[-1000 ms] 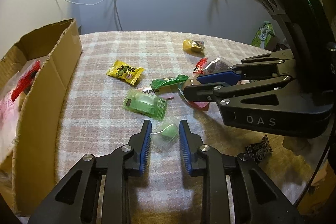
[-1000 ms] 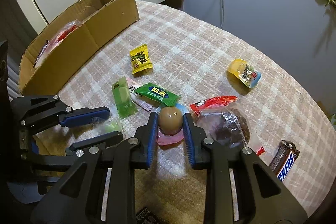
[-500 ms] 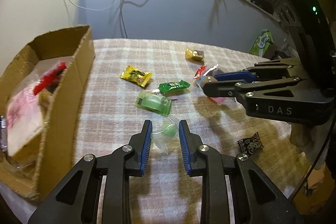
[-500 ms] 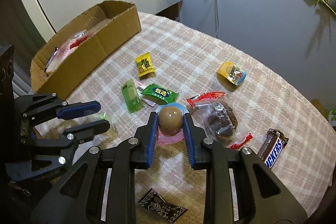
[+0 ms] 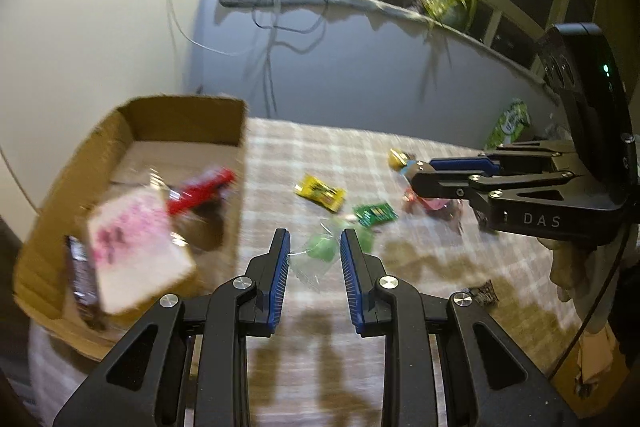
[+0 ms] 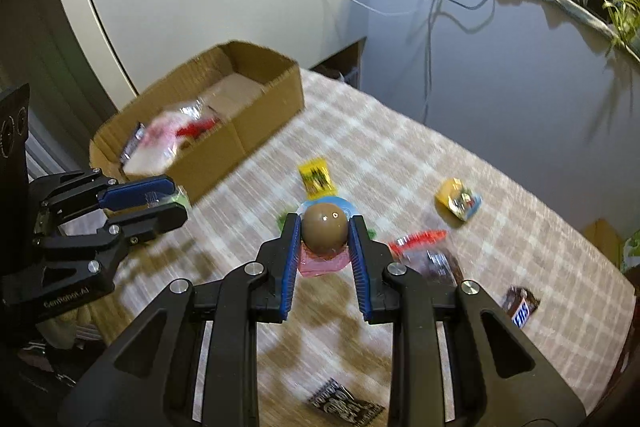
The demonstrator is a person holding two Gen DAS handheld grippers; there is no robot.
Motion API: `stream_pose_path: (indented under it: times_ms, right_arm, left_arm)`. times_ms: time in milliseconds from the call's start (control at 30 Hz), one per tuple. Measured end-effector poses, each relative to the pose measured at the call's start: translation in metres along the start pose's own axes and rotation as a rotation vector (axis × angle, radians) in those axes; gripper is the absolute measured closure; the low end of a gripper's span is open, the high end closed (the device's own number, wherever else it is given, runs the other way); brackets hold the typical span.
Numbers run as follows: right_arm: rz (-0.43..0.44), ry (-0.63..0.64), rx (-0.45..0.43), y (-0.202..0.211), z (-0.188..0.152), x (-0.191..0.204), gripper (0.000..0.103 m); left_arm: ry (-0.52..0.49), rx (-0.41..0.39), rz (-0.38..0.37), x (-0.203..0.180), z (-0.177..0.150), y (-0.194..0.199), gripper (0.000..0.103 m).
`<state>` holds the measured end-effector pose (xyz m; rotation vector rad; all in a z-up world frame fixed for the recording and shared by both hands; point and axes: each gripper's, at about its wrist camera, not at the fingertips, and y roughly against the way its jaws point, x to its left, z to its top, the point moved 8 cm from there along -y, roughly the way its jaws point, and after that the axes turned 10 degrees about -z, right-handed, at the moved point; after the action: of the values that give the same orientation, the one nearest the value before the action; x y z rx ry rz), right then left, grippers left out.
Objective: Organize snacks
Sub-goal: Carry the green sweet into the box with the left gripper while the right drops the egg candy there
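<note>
Left wrist view: left gripper point(image 5: 314, 253), black frame w/ ribbed blue fingers point(image 5: 280, 259), clamped on clear crinkly cellophane packet w/ soft green candy point(image 5: 320, 251), held above surface. Right wrist view: right gripper point(image 6: 325, 235) fingers clamped on smooth glossy brown ball-shaped snack point(image 6: 324, 230) in blue-rimmed pink plastic wrap, also off surface. Surface = beige/pink plaid woven cloth point(image 6: 500, 227), nubby texture. Open corrugated cardboard box point(image 5: 224, 115) at left, holding flat pink-white pouch point(image 5: 136, 247) and red wrapper point(image 5: 204, 187). Loose on cloth: yellow foil sachet point(image 5: 320, 189), green flat pack point(image 5: 374, 214), brown Snickers bar point(image 6: 522, 305), black patterned sachet point(image 6: 344, 403). Vs 1 s ago: both grippers higher, grips unchanged; box interior now visible, closer to left fingers; frames more blurred.
</note>
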<state>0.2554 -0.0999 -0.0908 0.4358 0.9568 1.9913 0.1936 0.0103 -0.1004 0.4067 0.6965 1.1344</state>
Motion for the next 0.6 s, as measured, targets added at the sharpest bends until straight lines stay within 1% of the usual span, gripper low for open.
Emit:
stream_pose_path:
  times_ms: [167, 333, 600]
  right_arm:
    - [0.015, 0.019, -0.025, 0.0, 0.022, 0.016, 0.078]
    - [0.036, 0.037, -0.036, -0.006, 0.042, 0.036, 0.078]
    - [0.071, 0.06, -0.041, -0.023, 0.071, 0.061, 0.078]
  left_arm:
    - [0.016, -0.036, 0.039, 0.027, 0.015, 0.016, 0.079]
    - [0.034, -0.057, 0.071, 0.049, 0.024, 0.025, 0.079]
    - [0.062, -0.068, 0.099, 0.081, 0.038, 0.026, 0.079]
